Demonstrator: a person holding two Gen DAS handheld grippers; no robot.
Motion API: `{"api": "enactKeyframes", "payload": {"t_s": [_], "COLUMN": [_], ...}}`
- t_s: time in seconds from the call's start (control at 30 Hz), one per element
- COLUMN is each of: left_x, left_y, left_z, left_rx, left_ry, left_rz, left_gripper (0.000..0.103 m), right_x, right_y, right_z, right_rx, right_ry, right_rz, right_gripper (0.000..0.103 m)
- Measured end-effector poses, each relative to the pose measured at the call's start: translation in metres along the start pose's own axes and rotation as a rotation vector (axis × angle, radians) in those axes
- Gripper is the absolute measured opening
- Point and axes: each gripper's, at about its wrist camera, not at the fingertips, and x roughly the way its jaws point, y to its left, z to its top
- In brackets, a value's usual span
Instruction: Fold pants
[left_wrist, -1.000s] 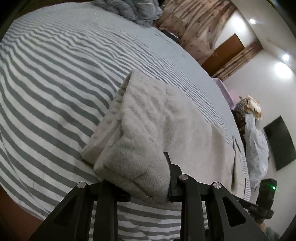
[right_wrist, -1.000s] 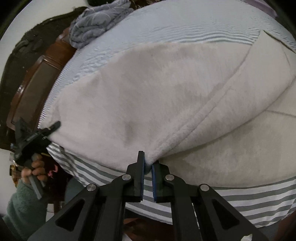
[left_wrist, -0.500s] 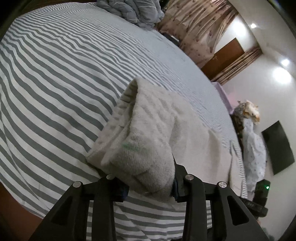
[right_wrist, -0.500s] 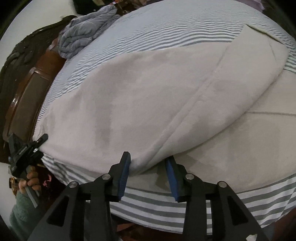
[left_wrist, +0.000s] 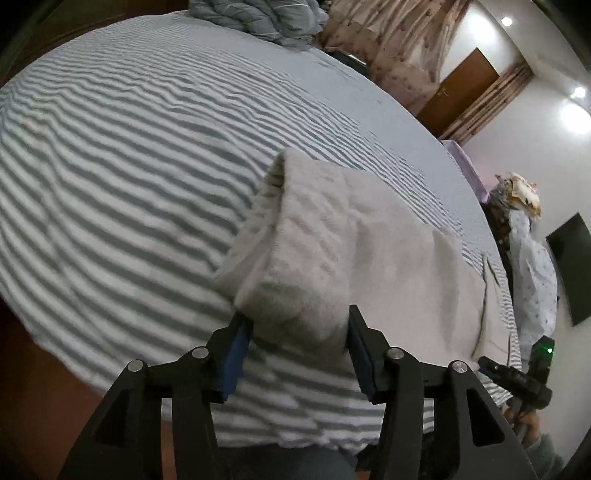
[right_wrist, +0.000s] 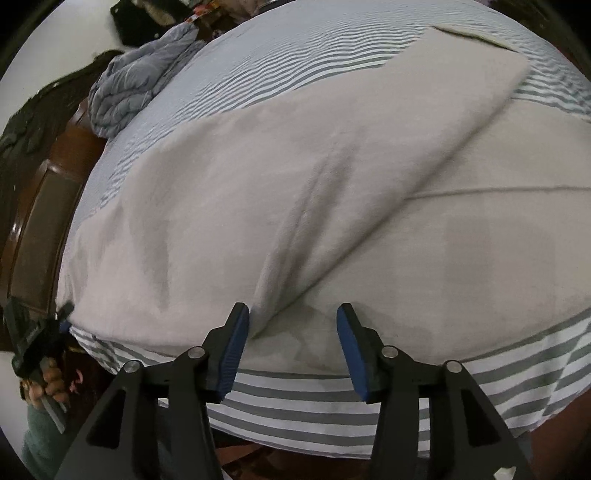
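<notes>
Both hand-held grippers gape beside folded pants (right_wrist: 295, 192) on bed (left_wrist: 129, 166)

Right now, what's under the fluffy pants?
The pants lie on the striped bedsheet; stripes show all around them. One layer is folded over another. Whatever lies beneath the middle of the cloth is covered, so I cannot see it.
</notes>
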Motion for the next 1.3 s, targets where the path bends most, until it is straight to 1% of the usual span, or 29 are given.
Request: {"api": "enactKeyframes", "payload": {"t_s": [0.03, 0.07, 0.1, 0.13, 0.17, 0.23, 0.3, 0.37, 0.43, 0.5, 0.6, 0.73, 0.83, 0.9, 0.97, 1.0, 1.03, 1.07, 1.13, 1.2, 1.23, 1.3], "left_x": [-0.006, -0.011, -0.019, -0.027, -0.032, -0.039, -0.040, -0.032, -0.019, 0.003, 0.039, 0.087, 0.114, 0.131, 0.141, 0.145, 0.149, 0.153, 0.157, 0.158, 0.159, 0.162], "left_y": [-0.001, -0.002, -0.010, -0.021, -0.032, -0.054, -0.086, -0.119, -0.150, -0.186, -0.233, -0.287, -0.307, -0.313, -0.312, -0.313, -0.314, -0.314, -0.314, -0.313, -0.312, -0.309], "left_z": [-0.003, -0.005, -0.009, -0.013, -0.017, -0.024, -0.034, -0.045, -0.054, -0.069, -0.088, -0.111, -0.121, -0.120, -0.119, -0.118, -0.118, -0.119, -0.121, -0.121, -0.122, -0.124], "left_rx": [-0.002, 0.013, 0.047, 0.093, 0.132, 0.195, 0.265, 0.342, 0.407, 0.466, 0.526, 0.615, 0.636, 0.604, 0.588, 0.583, 0.579, 0.581, 0.589, 0.599, 0.596, 0.586], "left_ry": [-0.016, -0.034, -0.068, -0.101, -0.127, -0.161, -0.167, -0.152, -0.116, -0.060, 0.027, 0.113, 0.150, 0.169, 0.165, 0.164, 0.170, 0.174, 0.170, 0.156, 0.154, 0.158], "left_rz": [0.008, 0.034, 0.088, 0.131, 0.147, 0.147, 0.106, 0.057, 0.004, -0.073, -0.159, -0.219, -0.227, -0.234, -0.231, -0.231, -0.236, -0.237, -0.234, -0.232, -0.238, -0.244], "left_gripper": [0.052, 0.052, 0.052, 0.052, 0.052, 0.052, 0.052, 0.052, 0.052, 0.052, 0.052, 0.052, 0.052, 0.051, 0.050, 0.046, 0.038, 0.034, 0.021, 0.013, 0.011, 0.009], "right_x": [-0.002, -0.007, -0.010, -0.014, -0.017, -0.027, -0.039, -0.053, -0.065, -0.073, -0.081, -0.078, -0.063, -0.051, -0.035, -0.028, -0.019, -0.007, 0.012, 0.030, 0.037, 0.053], "right_y": [-0.003, -0.007, -0.010, -0.015, -0.021, -0.031, -0.039, -0.050, -0.059, -0.064, -0.080, -0.102, -0.110, -0.114, -0.117, -0.117, -0.116, -0.117, -0.118, -0.121, -0.121, -0.122], "right_z": [0.002, 0.003, 0.004, 0.005, 0.006, 0.009, 0.014, 0.024, 0.038, 0.055, 0.091, 0.148, 0.191, 0.216, 0.240, 0.249, 0.260, 0.273, 0.290, 0.307, 0.309, 0.319], "right_rx": [-0.004, -0.006, -0.008, -0.007, 0.000, 0.011, 0.012, 0.023, 0.028, 0.015, 0.022, 0.071, 0.115, 0.137, 0.156, 0.159, 0.158, 0.169, 0.185, 0.216, 0.229, 0.261], "right_ry": [-0.007, -0.019, -0.026, -0.033, -0.033, -0.049, -0.076, -0.100, -0.119, -0.131, -0.130, -0.104, -0.066, -0.051, -0.037, -0.032, -0.025, -0.019, -0.008, -0.011, -0.018, -0.019], "right_rz": [-0.005, -0.037, -0.055, -0.053, -0.044, -0.051, -0.060, -0.071, -0.081, -0.112, -0.149, -0.177, -0.191, -0.214, -0.241, -0.258, -0.279, -0.300, -0.324, -0.392, -0.415, -0.462], "right_gripper": [0.046, 0.047, 0.047, 0.047, 0.047, 0.047, 0.047, 0.047, 0.047, 0.047, 0.047, 0.047, 0.047, 0.047, 0.047, 0.047, 0.047, 0.047, 0.046, 0.046, 0.047, 0.049]}}
